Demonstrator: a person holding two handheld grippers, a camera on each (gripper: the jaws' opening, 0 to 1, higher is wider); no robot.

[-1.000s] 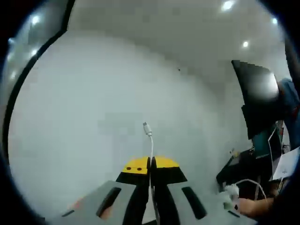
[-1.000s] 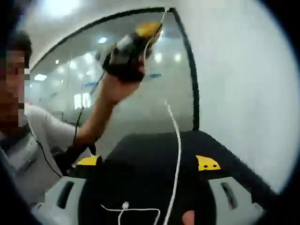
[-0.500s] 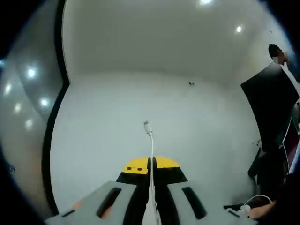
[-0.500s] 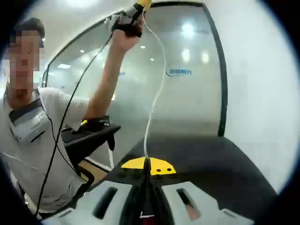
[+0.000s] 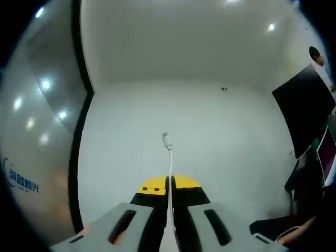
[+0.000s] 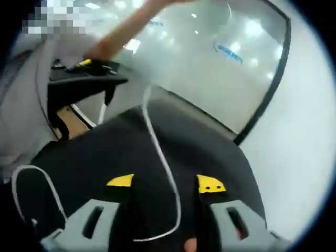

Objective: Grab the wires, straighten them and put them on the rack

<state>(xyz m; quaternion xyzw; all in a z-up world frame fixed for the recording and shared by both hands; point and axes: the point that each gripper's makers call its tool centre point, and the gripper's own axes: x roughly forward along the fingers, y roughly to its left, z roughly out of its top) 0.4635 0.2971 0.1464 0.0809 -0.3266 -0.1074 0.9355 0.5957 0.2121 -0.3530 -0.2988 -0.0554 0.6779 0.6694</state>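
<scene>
Left tongs (image 5: 169,184): pressing together on the thin white charging cable (image 5: 169,157), its plug end sticking out past the tips toward a white wall.
Right tongs (image 6: 165,184): standing spread; the cable (image 6: 160,157) is running loosely between them above the black table (image 6: 210,152).
Advice: likely straightening; the right tongs should be closing lightly and sliding along, keeping tension gentle.

L gripper (image 5: 169,184): two grey jaw arms w/ dark oblong slots, black fronts, yellow tips; the yellow tip left of the jaw seam has two small dark dots. R gripper (image 6: 166,185): same build, grey slotted arms, black fronts, yellow tips; dots on the tip right of the gap. Person (image 6: 23,84) beside the R gripper wears a light grey short-sleeved top.
</scene>
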